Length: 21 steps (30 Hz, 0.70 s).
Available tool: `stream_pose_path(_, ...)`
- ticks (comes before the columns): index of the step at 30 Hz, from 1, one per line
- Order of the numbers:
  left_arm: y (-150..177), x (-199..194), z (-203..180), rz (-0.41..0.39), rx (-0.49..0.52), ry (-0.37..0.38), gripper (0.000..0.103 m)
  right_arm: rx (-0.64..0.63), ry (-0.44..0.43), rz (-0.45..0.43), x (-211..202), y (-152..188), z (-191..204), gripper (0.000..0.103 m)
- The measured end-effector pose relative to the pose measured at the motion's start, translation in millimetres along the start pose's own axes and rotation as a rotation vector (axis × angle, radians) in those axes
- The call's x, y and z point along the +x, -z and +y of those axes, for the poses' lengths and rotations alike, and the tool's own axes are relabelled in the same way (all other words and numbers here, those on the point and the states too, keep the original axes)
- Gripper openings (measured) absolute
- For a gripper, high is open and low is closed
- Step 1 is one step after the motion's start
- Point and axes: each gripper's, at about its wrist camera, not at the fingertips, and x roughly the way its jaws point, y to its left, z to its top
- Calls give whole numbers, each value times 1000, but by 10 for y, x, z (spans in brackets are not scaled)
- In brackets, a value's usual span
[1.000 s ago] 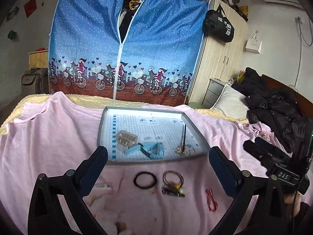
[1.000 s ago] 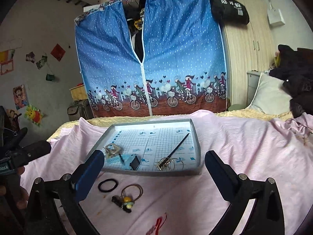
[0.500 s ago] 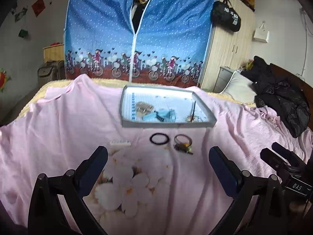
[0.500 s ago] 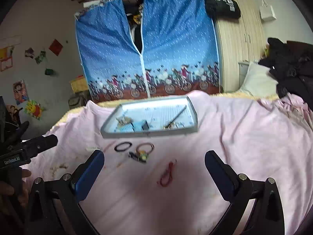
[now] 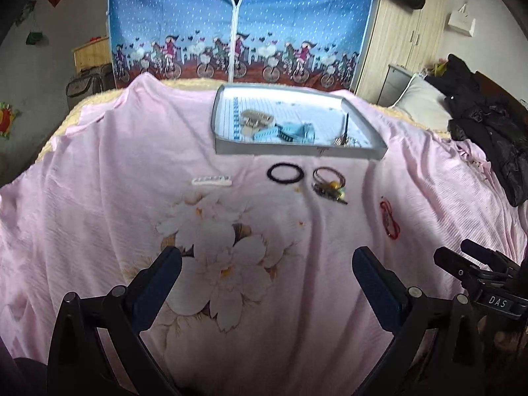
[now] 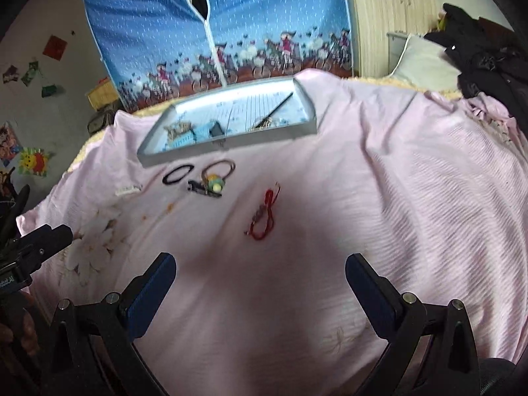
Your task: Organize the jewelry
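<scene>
Both hand-held grippers are hanging wide open and empty over the pink bedspread [image 5: 99,171]: the left hand-held gripper [image 5: 266,265] above the printed flower, the right hand-held gripper [image 6: 260,272] above plain cloth, each well apart from the jewelry. Judging by this, the sorting is sitting between picks, with part of the work done and four pieces waiting outside the tray.

Going left to right along the bed, a white hair clip [image 5: 211,181] is lying alone, then a black hair tie [image 5: 285,173], then just beside it a brown bracelet with a yellow-green charm [image 5: 330,186], and farthest right a red cord [image 5: 388,219], set nearer the person than the others. Behind them the grey tray [image 5: 297,150] is already holding a beige clip, a light blue claw clip, a dark hair stick and some small metal pieces I cannot make out.

The right hand-held gripper is facing the red cord [image 6: 264,217] most directly, so that looks the likely next pick. It is thin and limp, lying flat on soft cloth, so the jaws would need to be coming down straddling it and pinching low without gathering the bedspread.
</scene>
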Motion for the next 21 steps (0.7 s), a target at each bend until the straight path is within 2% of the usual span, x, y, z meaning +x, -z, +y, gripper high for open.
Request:
stream_pose_path(5,-114,262,50,121,15,17,101,-22,-55,205,325,-34,-9,103)
stream_pose_path(9,-329,406,75,159,45,40,101,-20,-83,277,457,-61,-19,103)
stream_pose_path(13,-507,709,82,221,113,30,101,-43,-74,301,580,-169,-14,103)
stream_pose_path(15,-581,871,100,235,136,16,101,-55,-64,317,683,-220,-17,93)
stream_pose_path(17,-629,1029,139,244,144,13,101,-33,-60,356,825,-230,-78,77)
stream_pose_path(19,-662,1189,182,258,150,12,101,1,-69,377,916,-249,-160,72)
stream_pose_path(21,-669,1324,214,272,166,-1,101,21,-78,369,936,-282,-214,62)
